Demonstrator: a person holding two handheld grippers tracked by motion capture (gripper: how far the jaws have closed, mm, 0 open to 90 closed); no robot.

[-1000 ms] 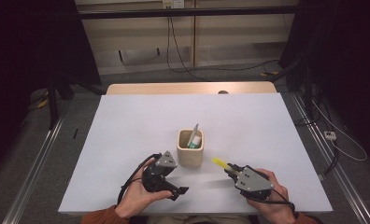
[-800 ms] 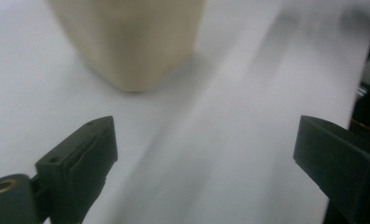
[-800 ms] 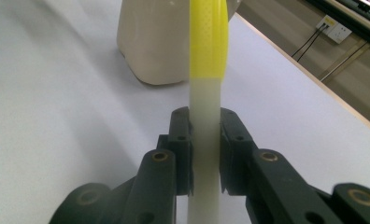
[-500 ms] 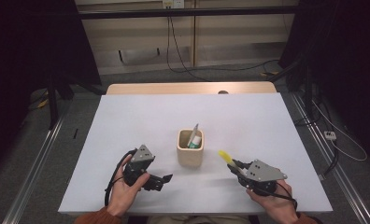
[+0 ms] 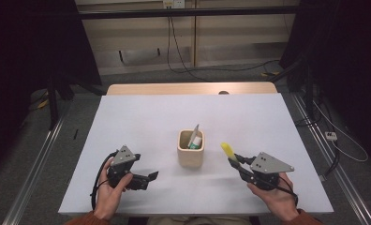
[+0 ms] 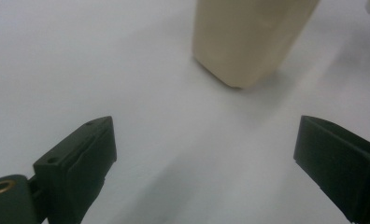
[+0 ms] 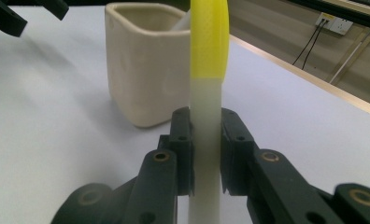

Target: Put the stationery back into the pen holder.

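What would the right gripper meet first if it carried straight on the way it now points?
Probably the beige cup. The right gripper is shut on a white stick with a yellow tip, and that tip leads, aimed close to the cup's near side. Depth is unclear, so it might just slip past the cup's edge.

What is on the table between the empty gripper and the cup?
Nothing. In the left gripper view, only bare white table lies between the open left gripper and the beige cup; the high view shows the same.
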